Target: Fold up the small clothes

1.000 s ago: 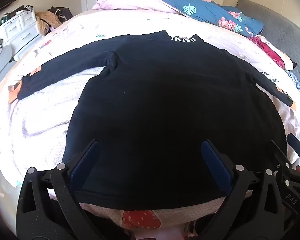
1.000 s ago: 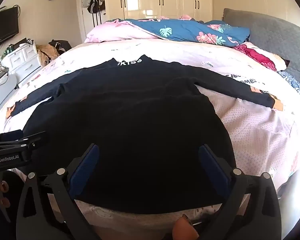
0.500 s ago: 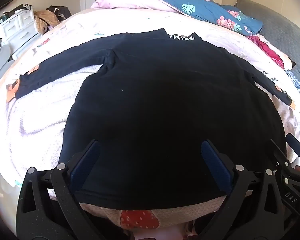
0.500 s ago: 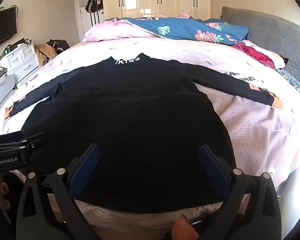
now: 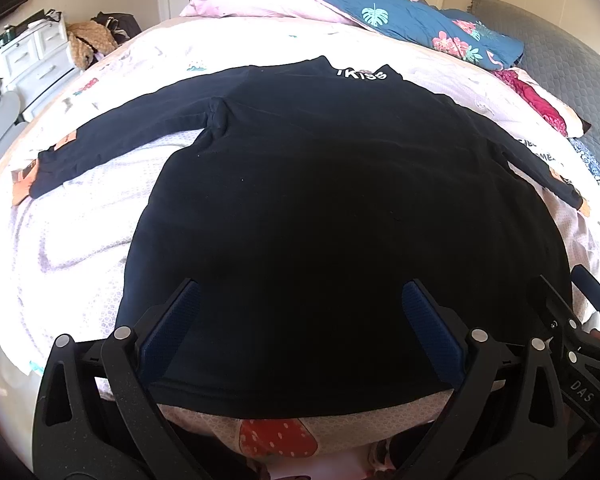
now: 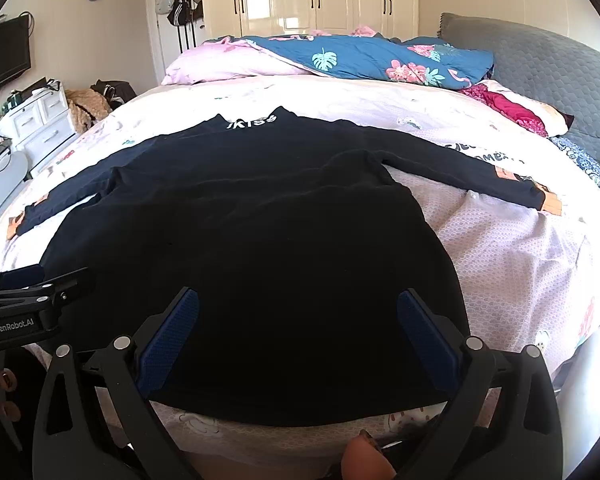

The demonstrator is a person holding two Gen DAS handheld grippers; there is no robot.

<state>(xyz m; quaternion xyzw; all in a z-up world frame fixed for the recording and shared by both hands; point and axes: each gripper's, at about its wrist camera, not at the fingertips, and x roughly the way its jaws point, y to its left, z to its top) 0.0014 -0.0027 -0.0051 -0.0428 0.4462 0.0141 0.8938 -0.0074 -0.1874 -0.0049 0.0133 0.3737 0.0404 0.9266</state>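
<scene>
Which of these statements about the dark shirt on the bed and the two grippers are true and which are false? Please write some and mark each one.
1. The dark long-sleeved shirt lies spread flat on the bed with both sleeves stretched out. True.
2. The left gripper is shut on the hem. False: its jaws stand wide open, and nothing is between them.
3. The collar with the white letters is at the far end, away from the grippers. True.
4. The right gripper holds a sleeve. False: it is open and empty, near the hem.
5. A blue floral quilt lies beyond the shirt. True.
</scene>
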